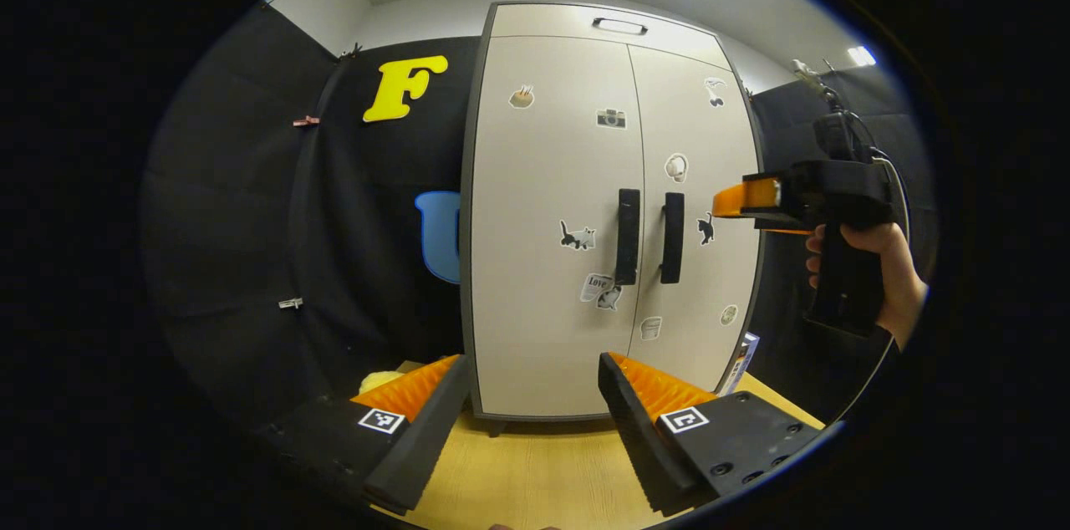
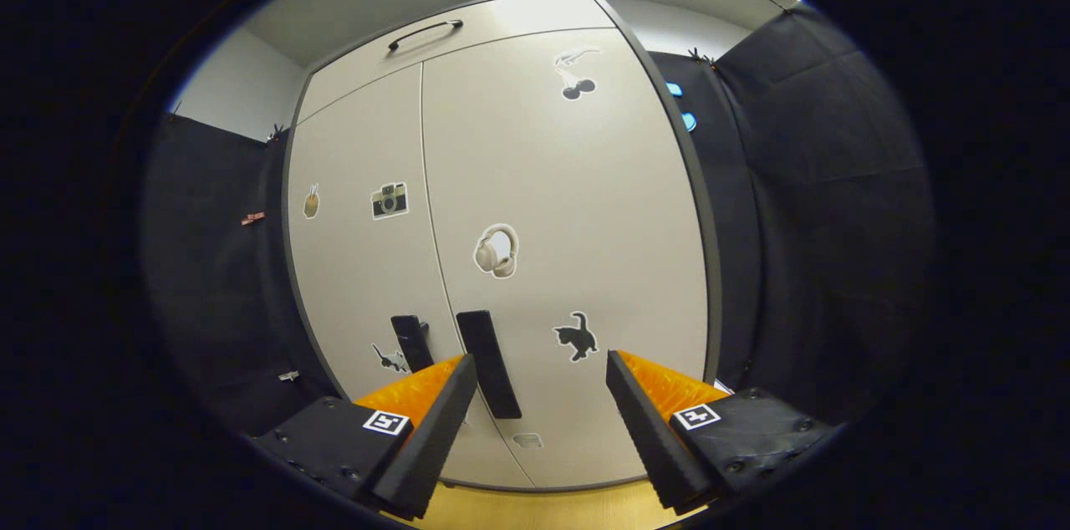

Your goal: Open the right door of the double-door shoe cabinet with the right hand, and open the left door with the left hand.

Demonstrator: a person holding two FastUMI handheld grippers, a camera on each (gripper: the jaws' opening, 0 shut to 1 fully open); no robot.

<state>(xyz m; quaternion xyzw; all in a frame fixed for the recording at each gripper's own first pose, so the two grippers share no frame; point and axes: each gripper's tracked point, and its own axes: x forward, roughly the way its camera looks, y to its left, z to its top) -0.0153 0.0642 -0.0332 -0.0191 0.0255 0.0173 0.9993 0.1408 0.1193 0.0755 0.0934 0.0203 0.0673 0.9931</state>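
Note:
The pale double-door shoe cabinet (image 1: 552, 179) stands straight ahead with both doors closed. Two dark vertical handles sit side by side at the middle seam: the left door's handle (image 1: 628, 236) and the right door's handle (image 1: 672, 237). My left gripper (image 1: 532, 364) is open and empty, held back from the cabinet and low before the left door. My right gripper (image 1: 729, 204), held in a hand (image 1: 890, 271), hovers near the right door at handle height. In the right gripper view, that gripper (image 2: 541, 360) is open, with the right door's handle (image 2: 489, 363) just beside its left finger, apart from it.
The cabinet stands on a light wooden surface (image 1: 535, 471). A top flap with a thin handle (image 1: 620, 26) runs above the doors. A yellow object (image 1: 380, 380) lies at the cabinet's lower left, and a small box (image 1: 741, 359) leans at its lower right. Black cloth walls close both sides.

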